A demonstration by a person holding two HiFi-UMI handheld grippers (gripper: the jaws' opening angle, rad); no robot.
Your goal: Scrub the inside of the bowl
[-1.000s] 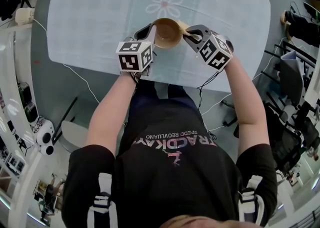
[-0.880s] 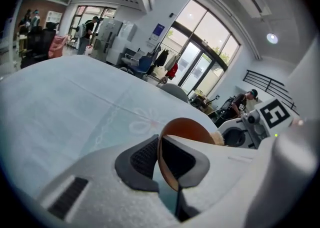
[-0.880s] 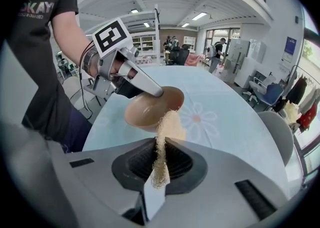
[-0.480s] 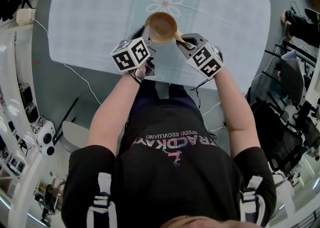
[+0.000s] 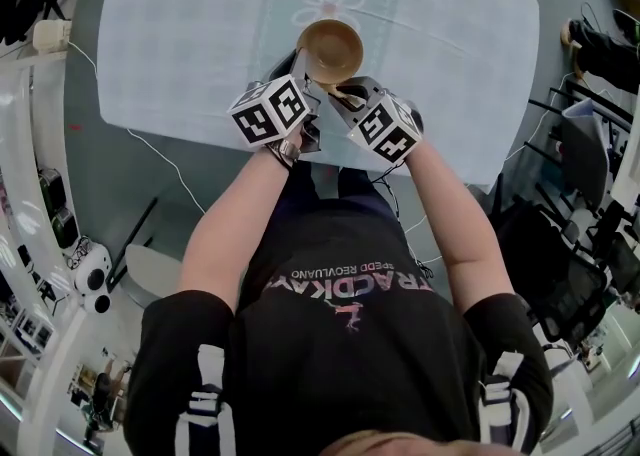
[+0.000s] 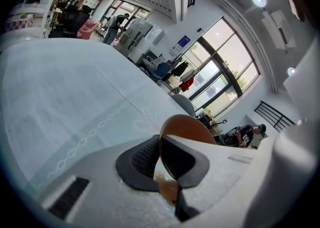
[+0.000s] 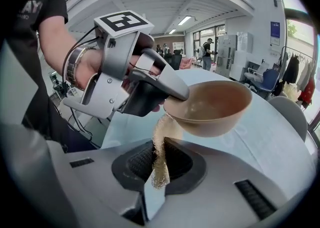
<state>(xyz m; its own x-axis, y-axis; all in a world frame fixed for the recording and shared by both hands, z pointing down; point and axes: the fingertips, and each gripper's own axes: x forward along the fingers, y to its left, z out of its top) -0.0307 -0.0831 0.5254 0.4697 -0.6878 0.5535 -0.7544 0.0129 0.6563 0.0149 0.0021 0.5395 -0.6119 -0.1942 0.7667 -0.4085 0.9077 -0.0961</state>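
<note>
Pinching the bowl (image 7: 210, 107) by its rim, your left claw (image 6: 161, 157) steadies it above the counter (image 5: 200, 44), so your right claw (image 7: 159, 164), clamped on the tan scrubber strip (image 7: 161, 142), can reach inside.

Bright daylight enters through tall windows (image 6: 222, 64); edges bend fisheye-style, with dark corners.

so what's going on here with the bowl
A person works with a gripper in each hand. The left gripper is clamped on the rim of a tan bowl, holding it over the table. The right gripper pinches a scrubber strip, whose tip is at the bowl's rim, not inside it.
</note>
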